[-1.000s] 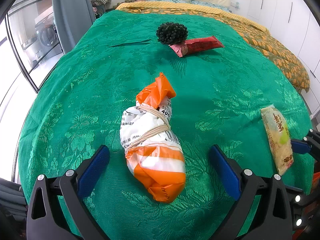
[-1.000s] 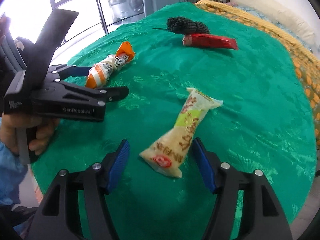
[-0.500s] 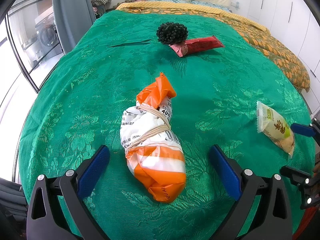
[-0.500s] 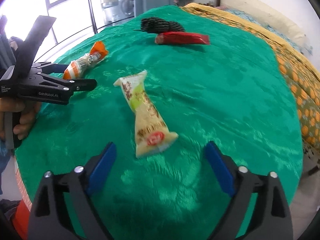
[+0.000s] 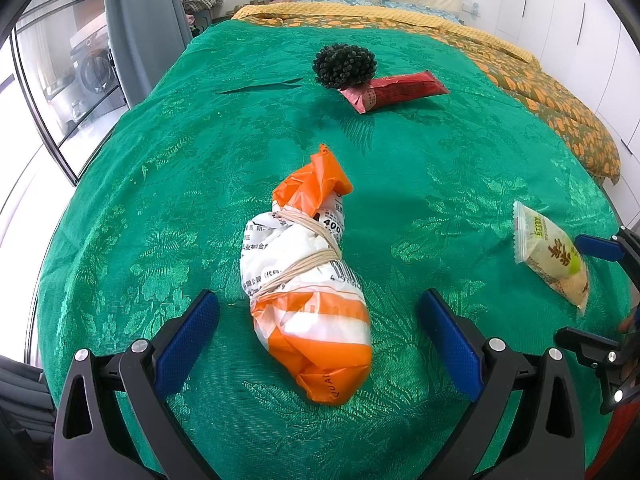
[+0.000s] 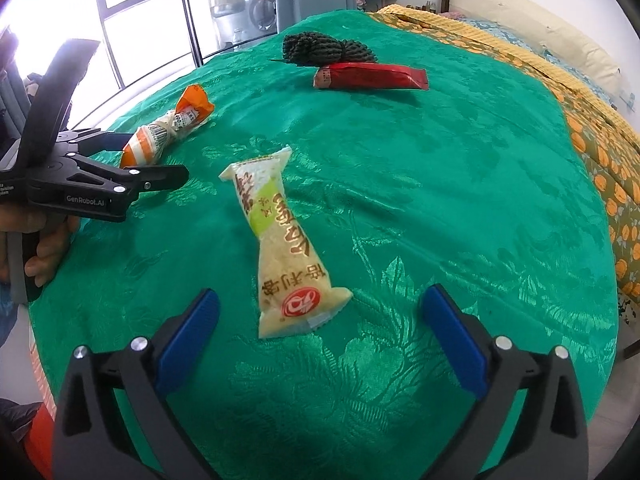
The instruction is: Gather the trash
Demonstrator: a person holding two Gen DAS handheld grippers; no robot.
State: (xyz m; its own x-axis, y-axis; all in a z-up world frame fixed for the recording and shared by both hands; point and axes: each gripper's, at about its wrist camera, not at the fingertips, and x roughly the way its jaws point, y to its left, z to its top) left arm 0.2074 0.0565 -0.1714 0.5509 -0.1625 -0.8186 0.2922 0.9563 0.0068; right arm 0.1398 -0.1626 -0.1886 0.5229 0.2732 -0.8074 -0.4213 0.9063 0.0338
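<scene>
in the left wrist view your left tongs (image 5: 318,334) stand wide apart, and the near end of the orange and white bundle (image 5: 308,292) lies between the blue pads without touching either one. it rests on the green bedspread (image 5: 160,184), tied round the middle with string (image 5: 304,264). it looks like crumpled plastic film, so expect it to be light, soft and springy, and a bit slick where the film is smooth. close across the fat striped part just below the string, where there is bulk to squeeze; the loose orange tail at the far end would likely slip out. farther up the bed sit a dark spiky ball (image 5: 344,65) and, touching it, a red packet (image 5: 394,91). the yellow snack packet (image 5: 550,258) lies at the right edge, near your other tool.

in the right wrist view your right tongs (image 6: 320,324) are opening, near full spread, with nothing gripped. the snack packet (image 6: 280,240) lies flat on the bedspread (image 6: 460,200), its near sealed end reaching in between the pads, clear of both. it looks light and thin, with glossy, slippery film and a soft filling that may crush. take it across the wide lower body near the red logo, not by the flat crimped seal. your left hand (image 6: 38,248) holds the other tool at the left edge.
</scene>
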